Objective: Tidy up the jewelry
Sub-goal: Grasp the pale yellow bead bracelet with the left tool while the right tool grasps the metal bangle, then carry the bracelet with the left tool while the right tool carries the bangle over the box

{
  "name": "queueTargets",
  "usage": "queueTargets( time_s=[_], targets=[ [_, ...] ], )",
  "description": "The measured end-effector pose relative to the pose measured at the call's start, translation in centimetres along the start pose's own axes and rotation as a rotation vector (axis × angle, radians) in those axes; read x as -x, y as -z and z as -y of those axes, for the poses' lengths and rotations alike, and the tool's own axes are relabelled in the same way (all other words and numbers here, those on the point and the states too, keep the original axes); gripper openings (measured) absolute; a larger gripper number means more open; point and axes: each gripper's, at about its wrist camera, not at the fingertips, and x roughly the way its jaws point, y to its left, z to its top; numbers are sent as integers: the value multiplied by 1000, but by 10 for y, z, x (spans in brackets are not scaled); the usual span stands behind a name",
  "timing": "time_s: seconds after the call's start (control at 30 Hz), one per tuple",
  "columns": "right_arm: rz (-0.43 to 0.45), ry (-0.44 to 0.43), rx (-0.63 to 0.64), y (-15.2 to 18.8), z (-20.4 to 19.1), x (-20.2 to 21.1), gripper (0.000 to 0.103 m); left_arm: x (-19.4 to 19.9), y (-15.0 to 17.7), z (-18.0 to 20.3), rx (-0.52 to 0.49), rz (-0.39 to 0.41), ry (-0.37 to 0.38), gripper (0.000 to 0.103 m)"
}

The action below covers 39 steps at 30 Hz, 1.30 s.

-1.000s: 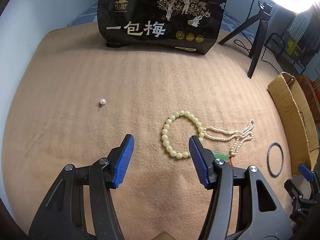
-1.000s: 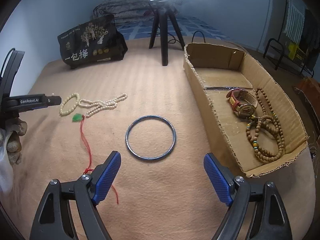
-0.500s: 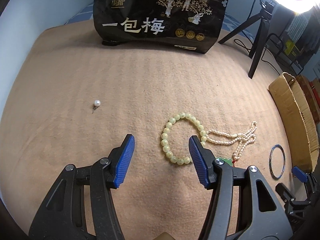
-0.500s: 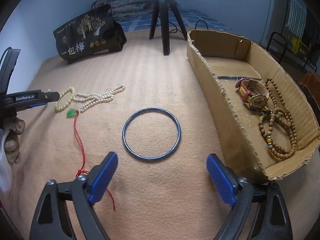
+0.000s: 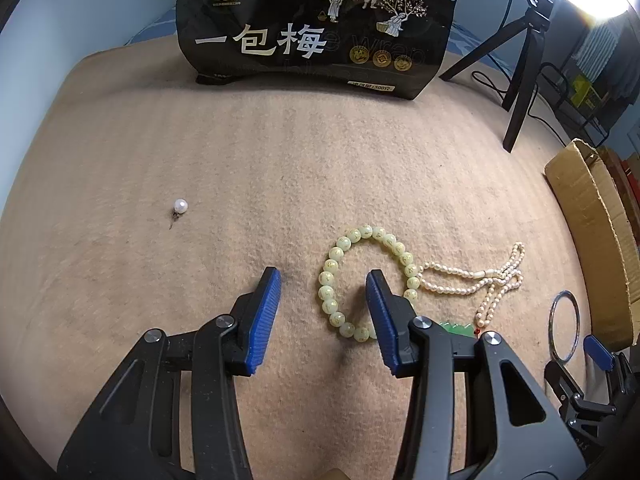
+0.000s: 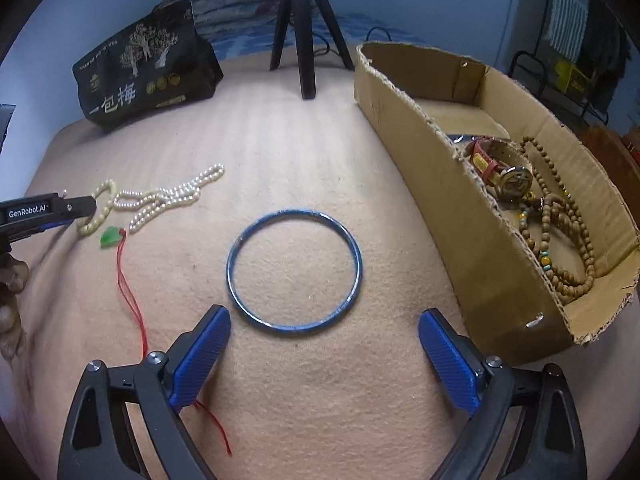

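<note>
Two grippers over a tan blanket strewn with jewelry. Left gripper (image 5: 322, 284), lower centre of the left wrist view: blue fingers (image 5: 262, 316) closing, tips down at the blanket, one side of the pale yellow-green bead bracelet (image 5: 362, 278) between them, the right finger planted inside the loop, pads not yet pressing the beads. White pearl strand (image 5: 480, 280) touching the bracelet's right edge, right of centre. Green pendant (image 5: 456, 327) just behind the right finger, mostly hidden. Single pearl earring (image 5: 180, 206) well apart at middle left. Black snack bag (image 5: 316, 28) upright at top centre; tripod (image 5: 520, 80) at upper right; cardboard box edge (image 5: 592, 216) at far right.

Right gripper (image 6: 324, 328), lower centre of the right wrist view: fingers (image 6: 200, 356) spread wide, nothing between them, hovering just short of the blue bangle (image 6: 295, 267) lying flat at frame centre. Red cord (image 6: 128, 292) trailing from the green pendant (image 6: 110, 237) down toward the left finger and passing under it. Cardboard box (image 6: 432, 184) at right, holding a red-strapped watch (image 6: 504, 168) and brown wooden bead strands (image 6: 568, 240). Left gripper's arm (image 6: 44, 212) entering at middle left, its tip at the bead bracelet (image 6: 94, 212), with the pearl strand (image 6: 168, 198) beside it.
</note>
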Motion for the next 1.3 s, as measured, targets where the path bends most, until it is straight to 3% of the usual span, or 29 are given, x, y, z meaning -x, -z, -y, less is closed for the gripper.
queueTargets(
  time_s=[0.23,0.33,0.4,0.5,0.9,1.3],
  targets=[
    [31,23,-2,-3,-10,-3,96,-4,-1,2,-14,7,-21,33],
    [42,28,8,-5,-15,-6,89,-5,-1,2,-19,12,-36,24],
    [55,13,23,-3,-18,-4,71,-6,-2,0,-21,15,-44,17],
    [63,9,52,-2,-23,-2,71,-6,-2,-2,-19,17,-44,8],
    [84,-39,46,1,-21,10,70,14,3,-2,-28,40,-54,5],
    [150,-66,95,-2,-18,55,70,67,6,12,-53,99,-41,5]
  ],
)
